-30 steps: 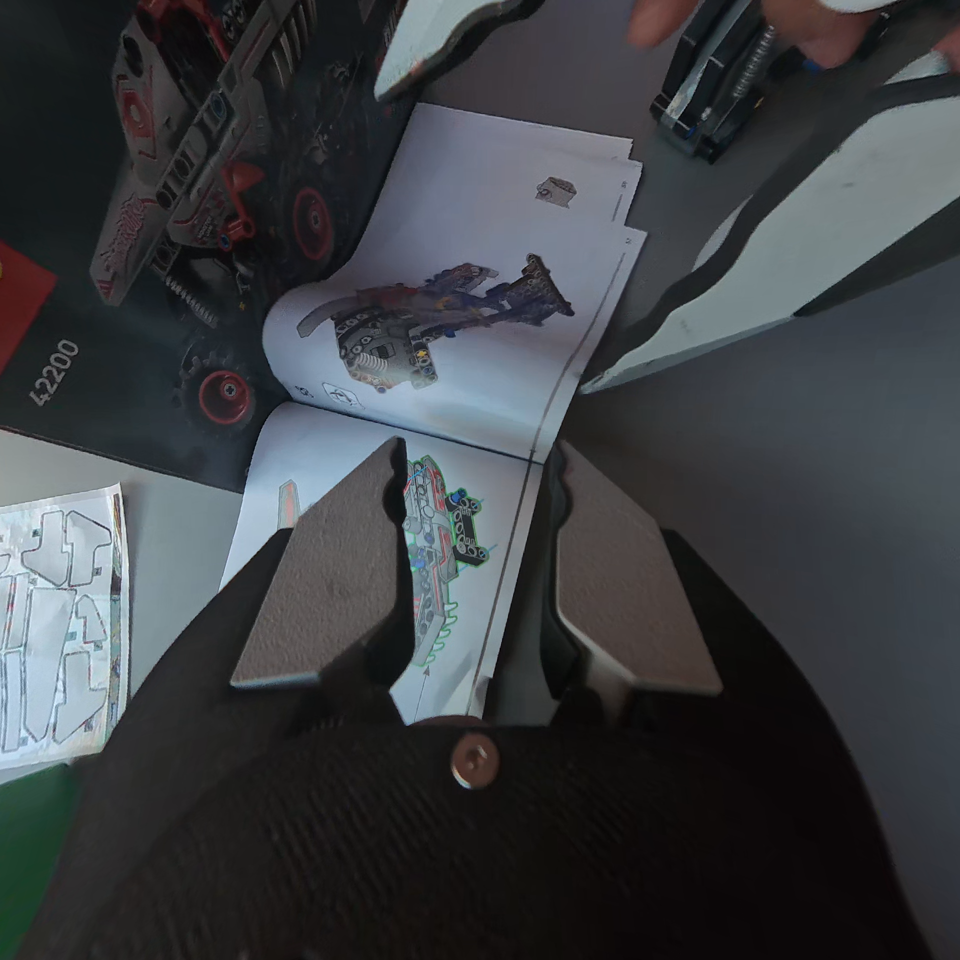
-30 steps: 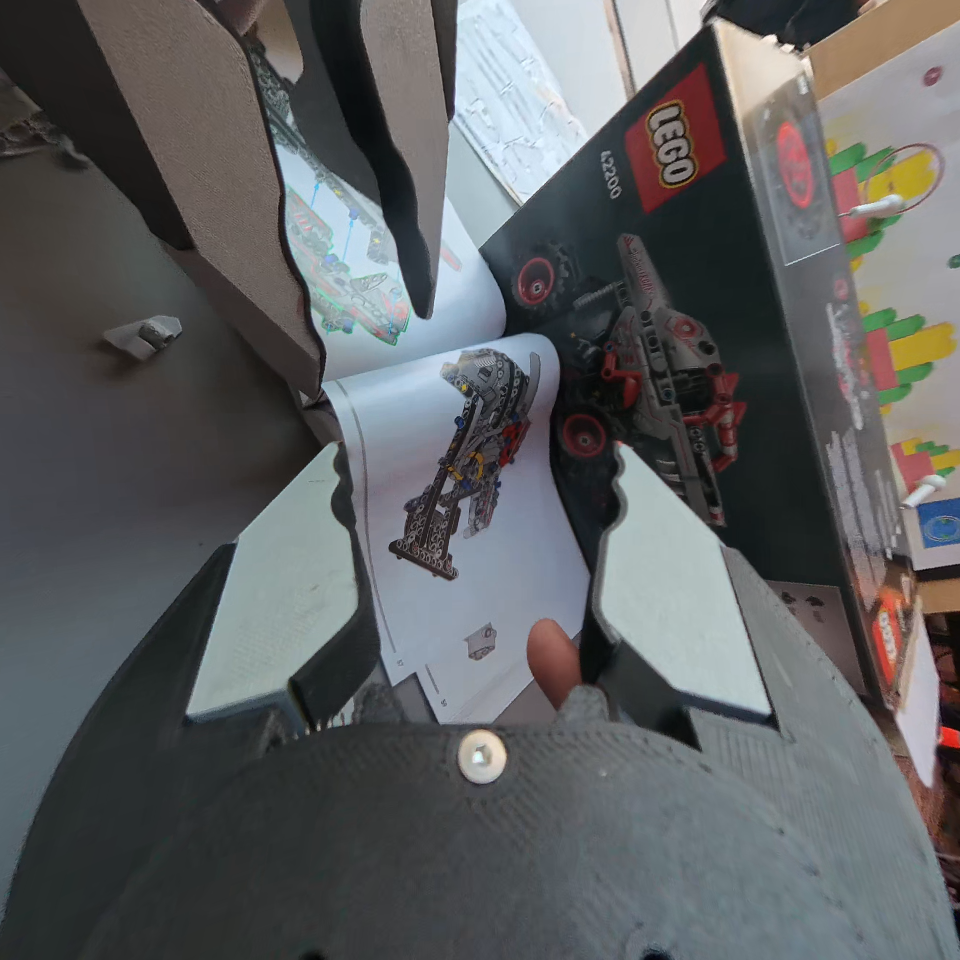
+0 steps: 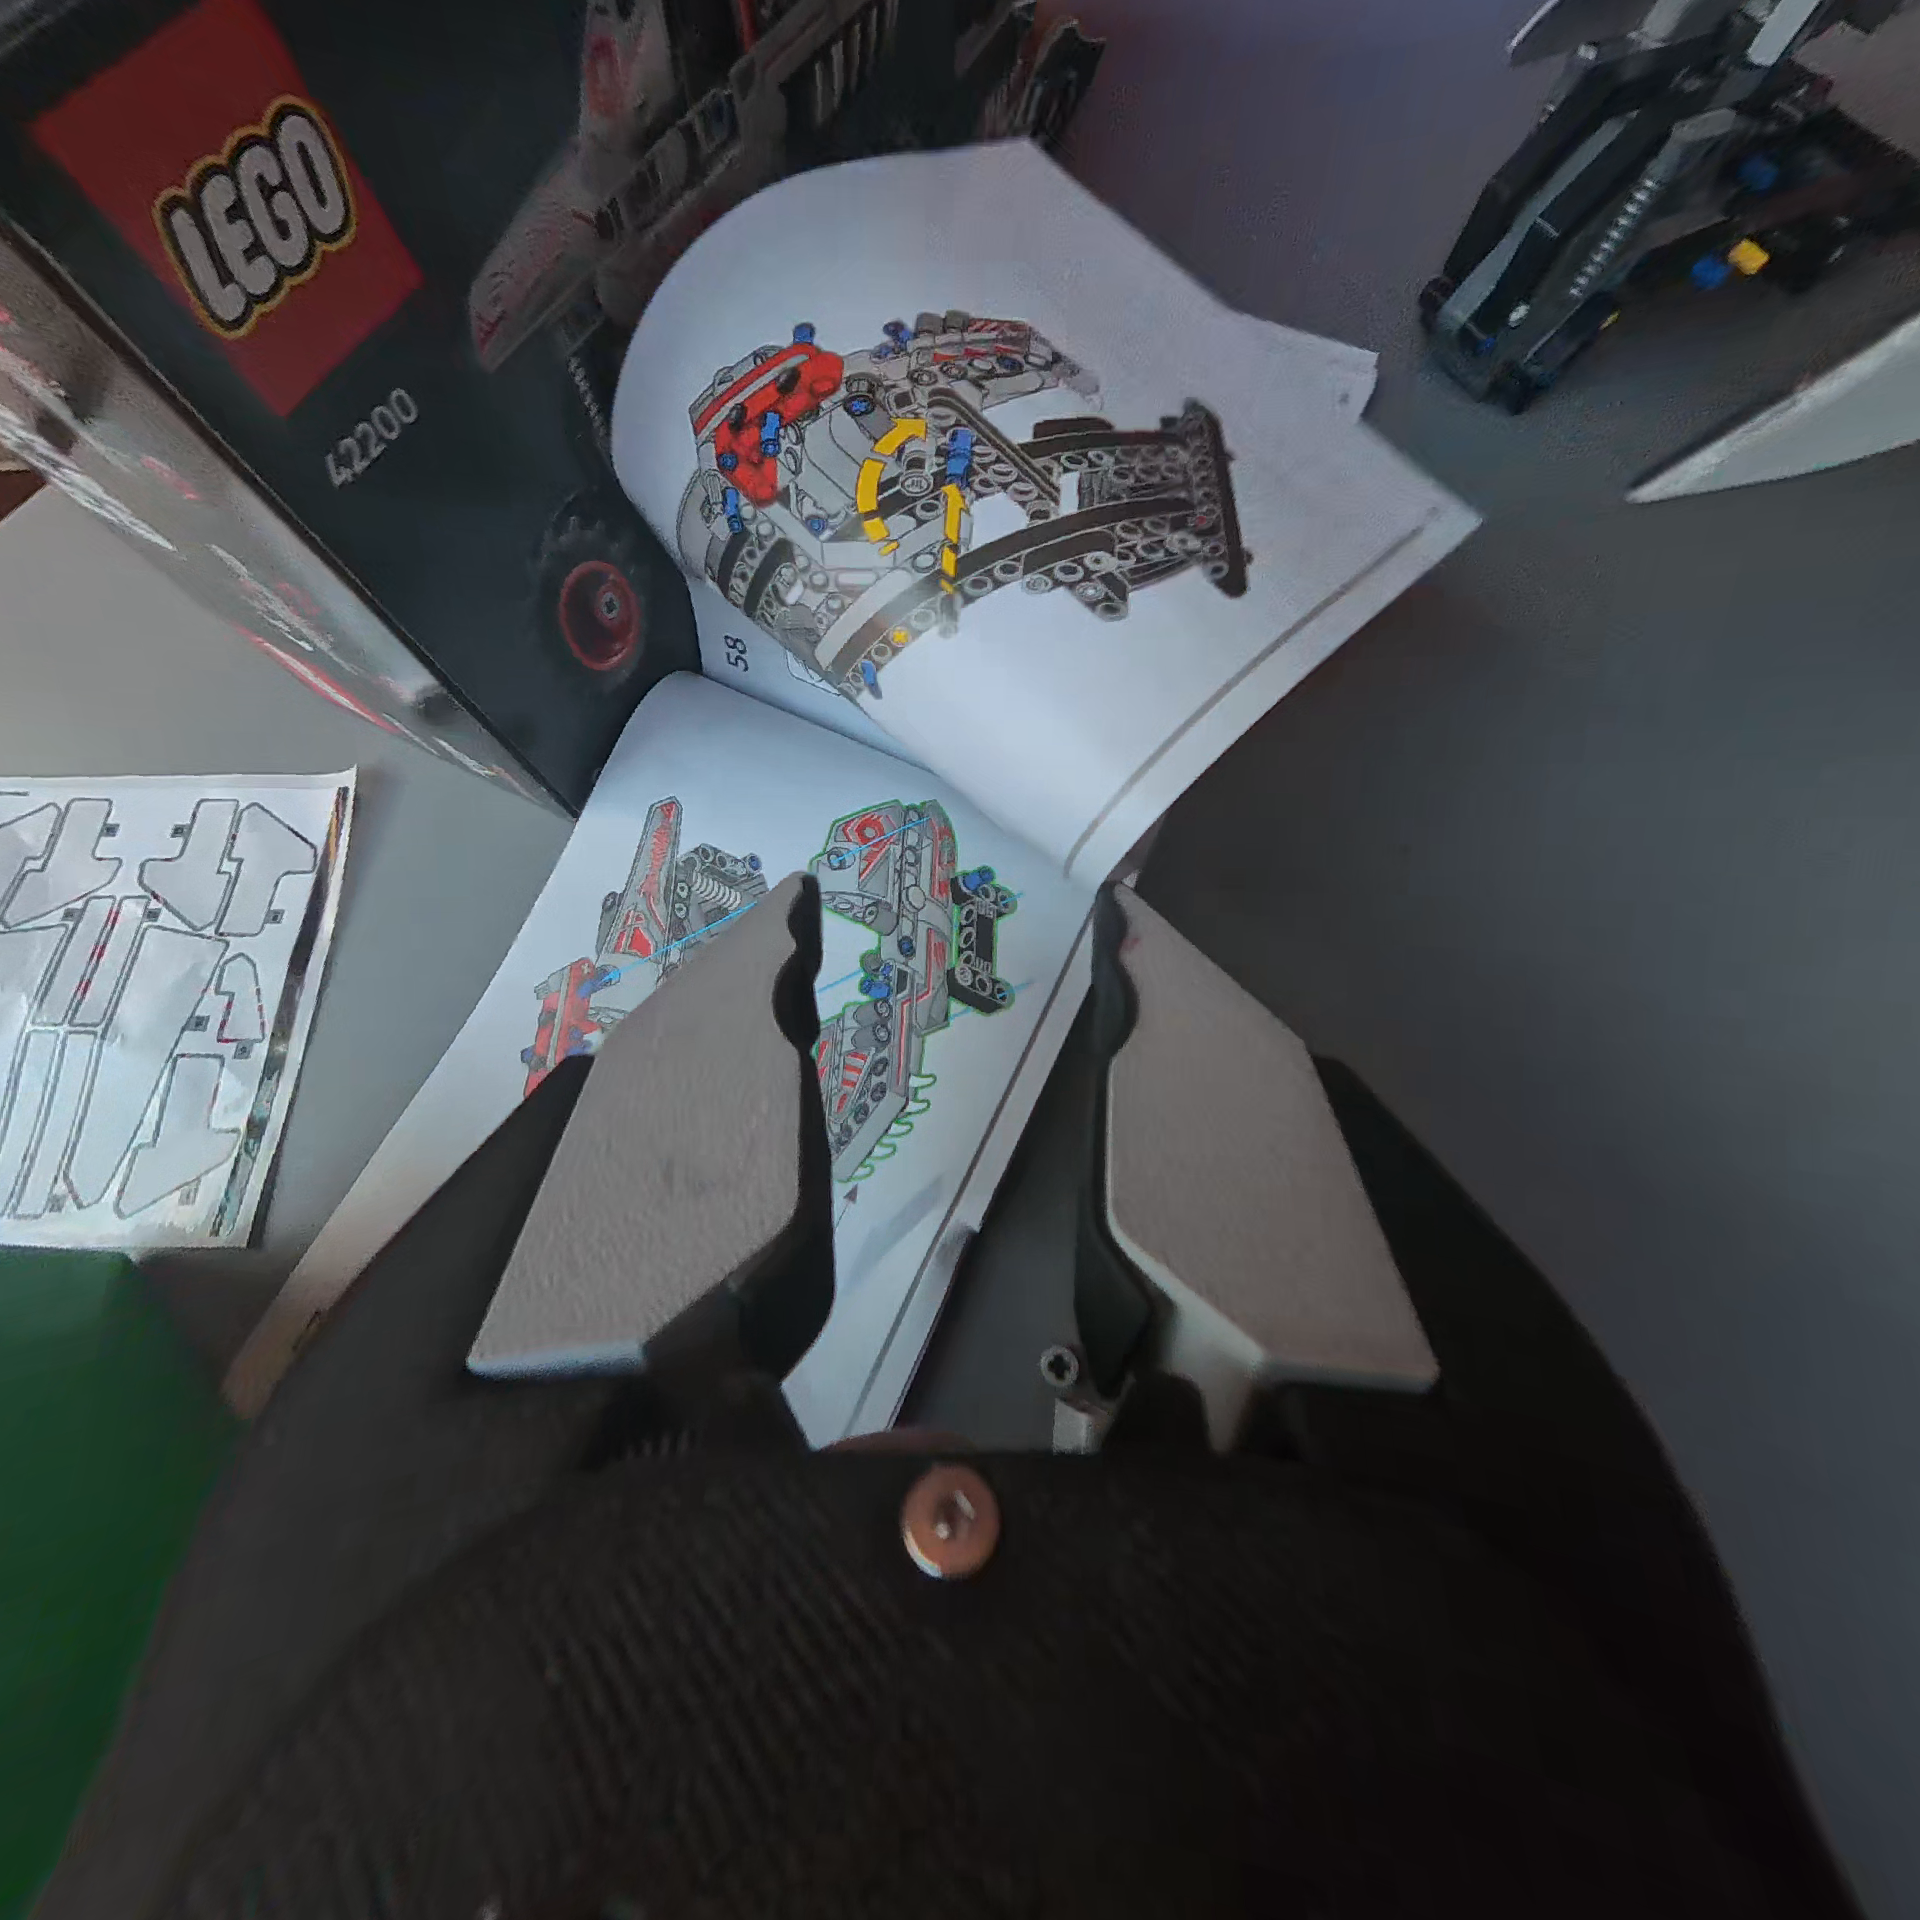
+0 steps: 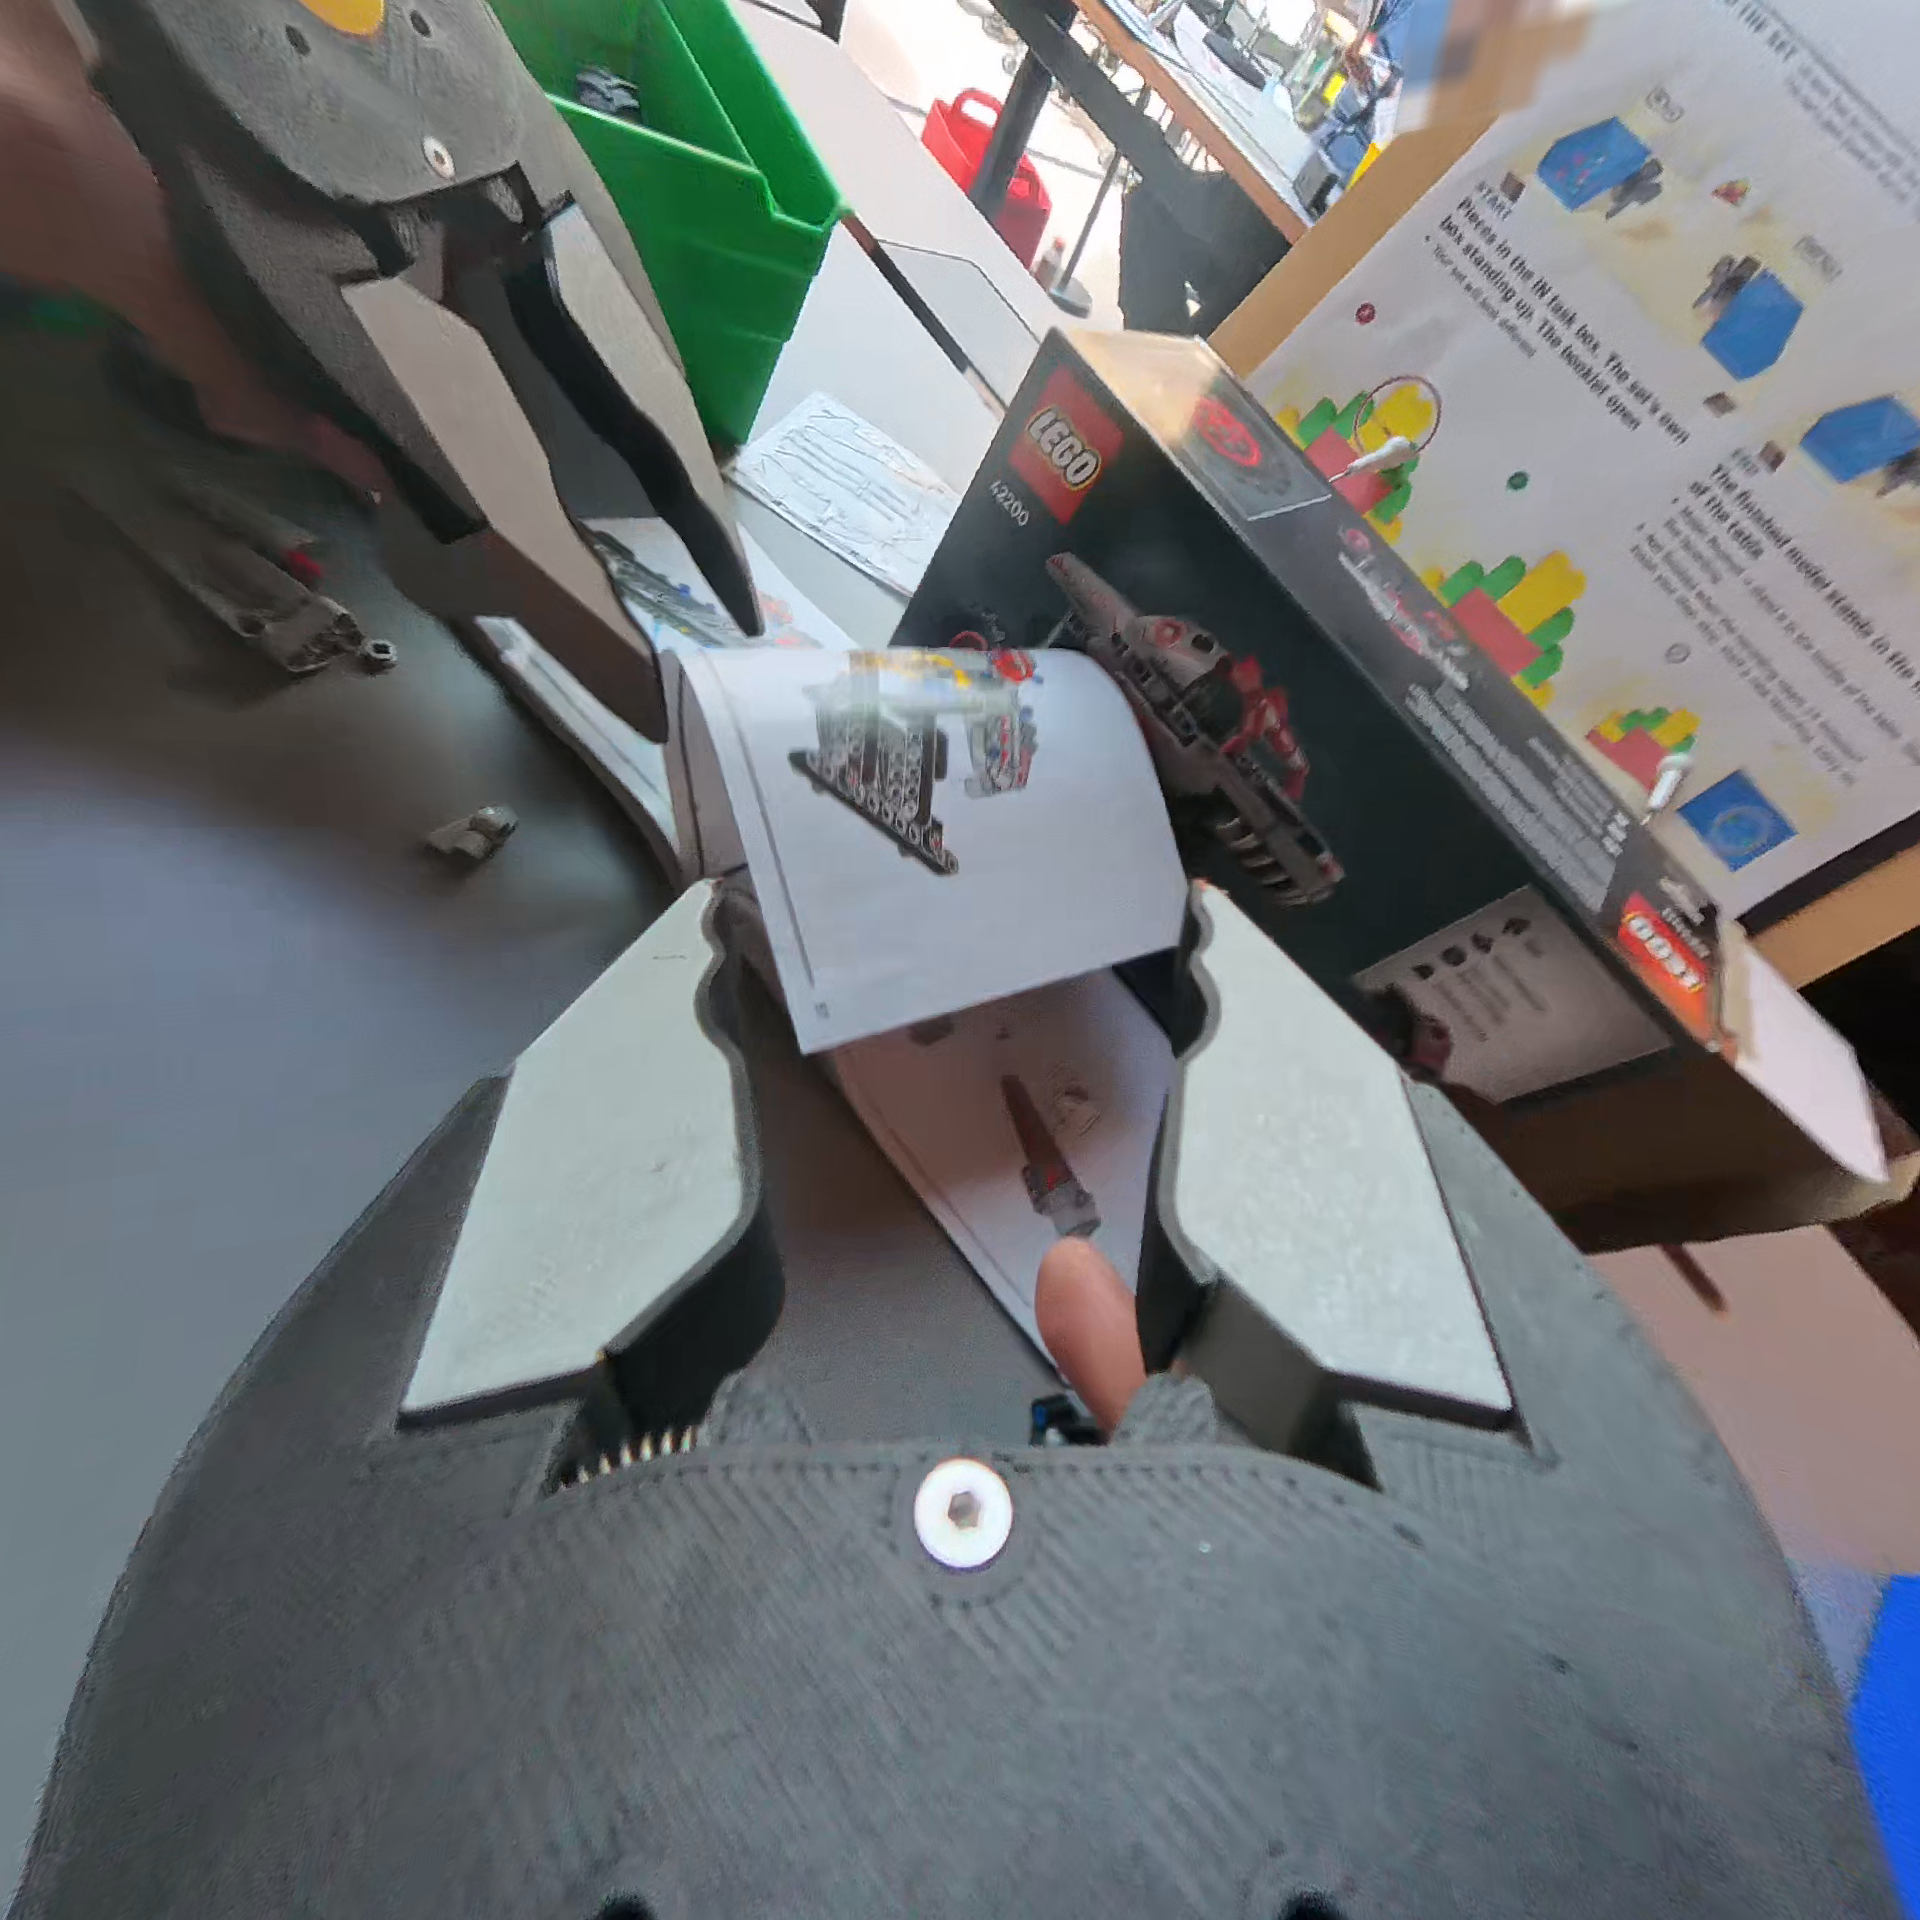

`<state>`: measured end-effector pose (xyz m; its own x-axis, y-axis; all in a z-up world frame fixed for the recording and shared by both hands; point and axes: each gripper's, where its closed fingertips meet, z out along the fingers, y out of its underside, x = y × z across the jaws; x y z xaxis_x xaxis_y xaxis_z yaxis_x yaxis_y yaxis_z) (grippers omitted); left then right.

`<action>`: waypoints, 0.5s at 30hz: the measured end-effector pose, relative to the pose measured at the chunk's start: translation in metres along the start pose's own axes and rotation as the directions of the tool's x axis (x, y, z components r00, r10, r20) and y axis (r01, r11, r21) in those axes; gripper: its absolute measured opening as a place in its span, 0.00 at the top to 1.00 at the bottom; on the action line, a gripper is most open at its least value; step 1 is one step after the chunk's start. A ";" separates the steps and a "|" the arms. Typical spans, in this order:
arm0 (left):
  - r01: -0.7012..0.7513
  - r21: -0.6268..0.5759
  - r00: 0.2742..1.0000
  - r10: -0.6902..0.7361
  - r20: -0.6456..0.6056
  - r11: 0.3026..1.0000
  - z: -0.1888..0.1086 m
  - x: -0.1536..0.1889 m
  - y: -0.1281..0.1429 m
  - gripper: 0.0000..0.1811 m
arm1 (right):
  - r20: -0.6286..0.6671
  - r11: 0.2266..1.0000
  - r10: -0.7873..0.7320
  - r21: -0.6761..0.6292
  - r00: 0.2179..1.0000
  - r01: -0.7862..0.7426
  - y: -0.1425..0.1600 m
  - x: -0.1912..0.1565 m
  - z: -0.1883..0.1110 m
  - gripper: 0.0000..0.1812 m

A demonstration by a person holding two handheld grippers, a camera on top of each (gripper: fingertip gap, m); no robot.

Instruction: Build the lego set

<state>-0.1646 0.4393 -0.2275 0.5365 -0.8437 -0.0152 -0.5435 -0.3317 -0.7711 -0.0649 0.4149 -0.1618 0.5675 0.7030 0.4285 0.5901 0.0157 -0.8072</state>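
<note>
Both tongs are held wide apart, nothing gripped: the left gripper (image 3: pixel 951 935) and right gripper (image 4: pixel 951 925) over the open booklet (image 3: pixel 1039 665), propped against the box (image 3: pixel 312 312).

The instruction booklet (image 3: pixel 1091 665) lies open on the grey table against the foot of the black set box (image 3: pixel 343 436), one white page curling up in mid-air above the pages beneath. The box stands tilted on its long edge, its printed front facing the booklet. A dark, partly built model (image 3: pixel 1621 208) sits well to the right of the booklet. A small grey piece (image 4: pixel 473 831) lies left of the booklet's spine.
</note>
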 end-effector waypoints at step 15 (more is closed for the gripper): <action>0.018 0.001 1.000 -0.018 0.006 1.000 -0.004 -0.005 0.005 0.72 | 0.039 0.986 0.118 -0.122 0.992 -0.112 0.051 0.008 0.009 0.54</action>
<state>-0.1727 0.4405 -0.2285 0.5499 -0.8352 -0.0055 -0.5332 -0.3460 -0.7720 -0.0354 0.4279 -0.2029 0.6101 0.7272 0.3145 0.5886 -0.1503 -0.7943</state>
